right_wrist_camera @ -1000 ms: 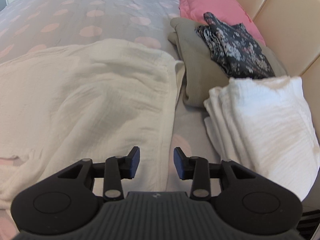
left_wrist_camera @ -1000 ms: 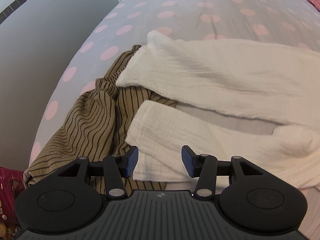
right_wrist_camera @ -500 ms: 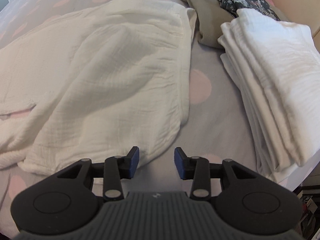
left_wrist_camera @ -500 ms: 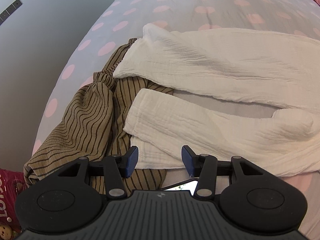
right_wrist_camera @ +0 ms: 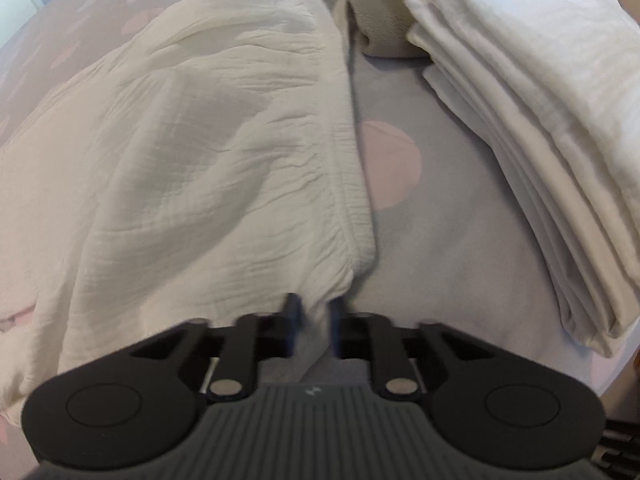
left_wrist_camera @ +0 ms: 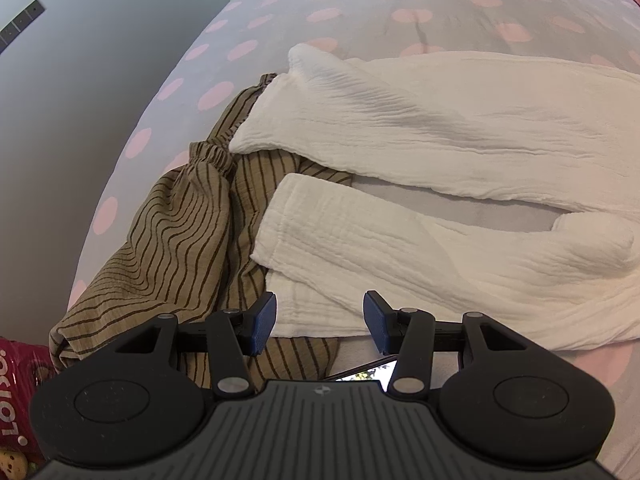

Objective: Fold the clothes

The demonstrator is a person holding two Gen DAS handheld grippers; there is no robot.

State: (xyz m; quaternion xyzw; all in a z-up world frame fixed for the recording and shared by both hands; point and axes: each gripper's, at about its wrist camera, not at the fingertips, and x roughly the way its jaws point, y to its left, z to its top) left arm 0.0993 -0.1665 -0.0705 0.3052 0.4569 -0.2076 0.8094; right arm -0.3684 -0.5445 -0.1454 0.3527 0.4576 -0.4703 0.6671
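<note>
Open channels on the bedspread, hemmed in by cloth on both sides.

Between the cream trousers and the folded white stack: a bare strip of dotted bedspread, passable, pinched shut at the far end by a grey-beige folded garment. Ahead of the right gripper: the trousers' corner, lodged between narrowed jaws, blurred. Between the two trouser legs: a thin wedge of bare sheet, closed at the right. Left of the left gripper, wide apart: a striped brown garment bunched under the leg ends, blocking the bed edge. Just beneath: a phone.
</note>
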